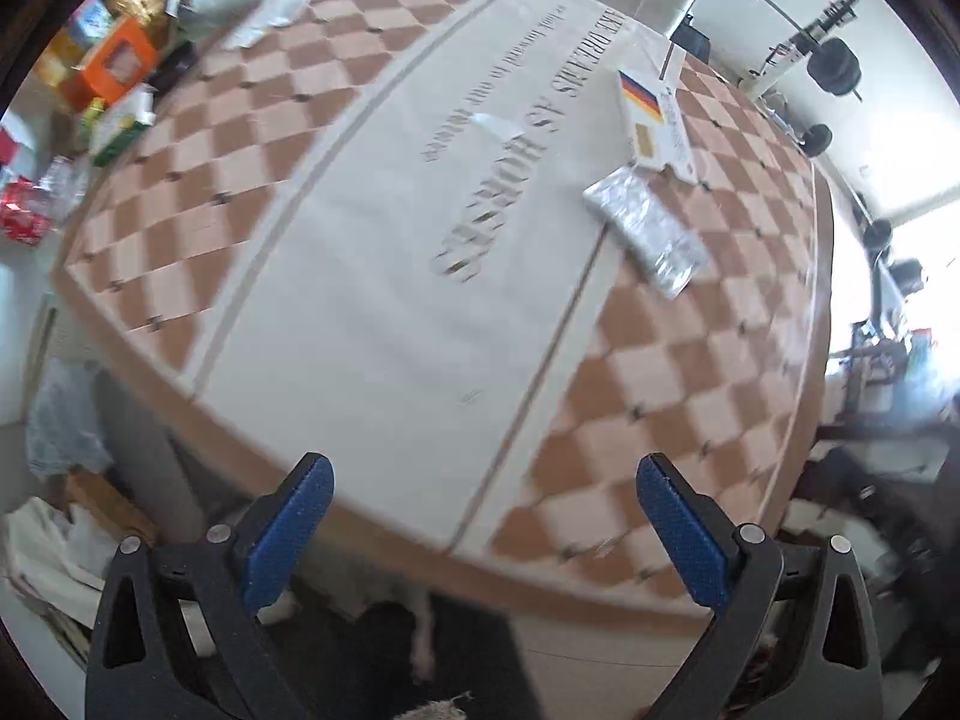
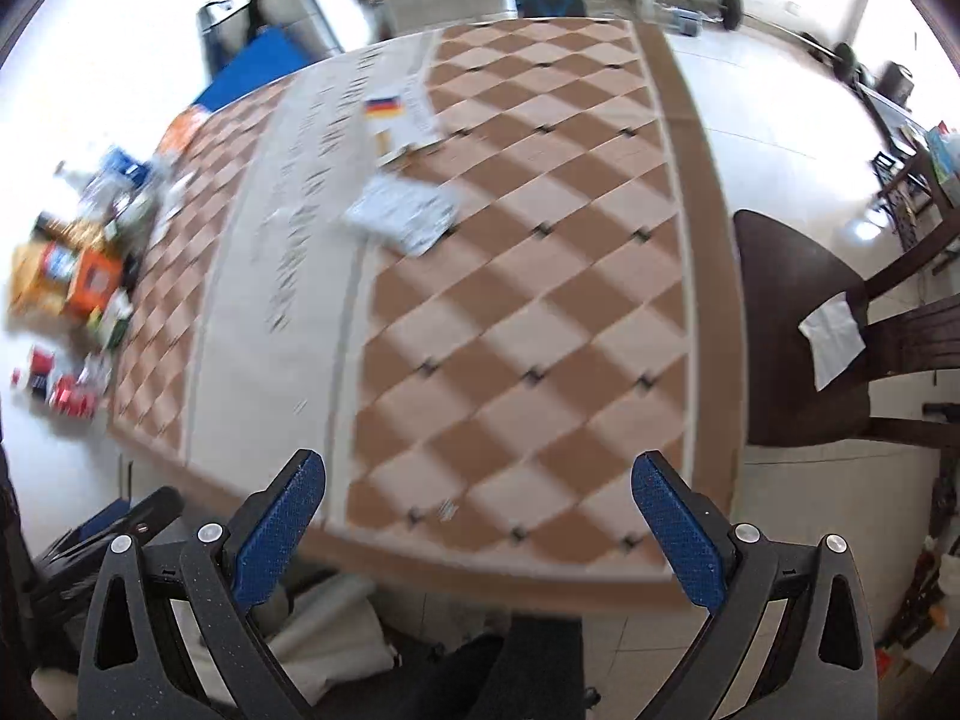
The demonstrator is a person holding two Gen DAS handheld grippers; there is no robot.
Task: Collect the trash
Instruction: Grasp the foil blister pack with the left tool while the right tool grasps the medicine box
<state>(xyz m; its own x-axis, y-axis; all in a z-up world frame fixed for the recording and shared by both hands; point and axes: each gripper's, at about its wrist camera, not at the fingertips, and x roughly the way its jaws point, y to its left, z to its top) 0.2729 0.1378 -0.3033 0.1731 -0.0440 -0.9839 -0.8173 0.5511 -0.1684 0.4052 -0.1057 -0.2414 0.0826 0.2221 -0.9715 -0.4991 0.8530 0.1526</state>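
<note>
A silver foil wrapper (image 1: pixel 648 231) lies on the checked tablecloth (image 1: pixel 372 312), beside a white packet with a black-red-gold flag (image 1: pixel 654 120). A small scrap of white paper (image 1: pixel 497 126) rests on the cloth's pale middle strip. My left gripper (image 1: pixel 483 516) hangs high over the table's near edge, open, with nothing between its blue pads (image 1: pixel 288 534). The right wrist view shows the same foil wrapper (image 2: pixel 403 215) and flag packet (image 2: pixel 401 120) far ahead. My right gripper (image 2: pixel 477 516) is open and empty too, well above the tablecloth (image 2: pixel 528 312).
Boxes, cans and packets crowd the table's left end: an orange box (image 1: pixel 117 63), red cans (image 1: pixel 24 213). A dark wooden chair (image 2: pixel 840 324) with a white napkin (image 2: pixel 831 339) stands right of the table. Weights (image 1: pixel 834 66) and a trash bin (image 2: pixel 294 12) stand on the floor beyond.
</note>
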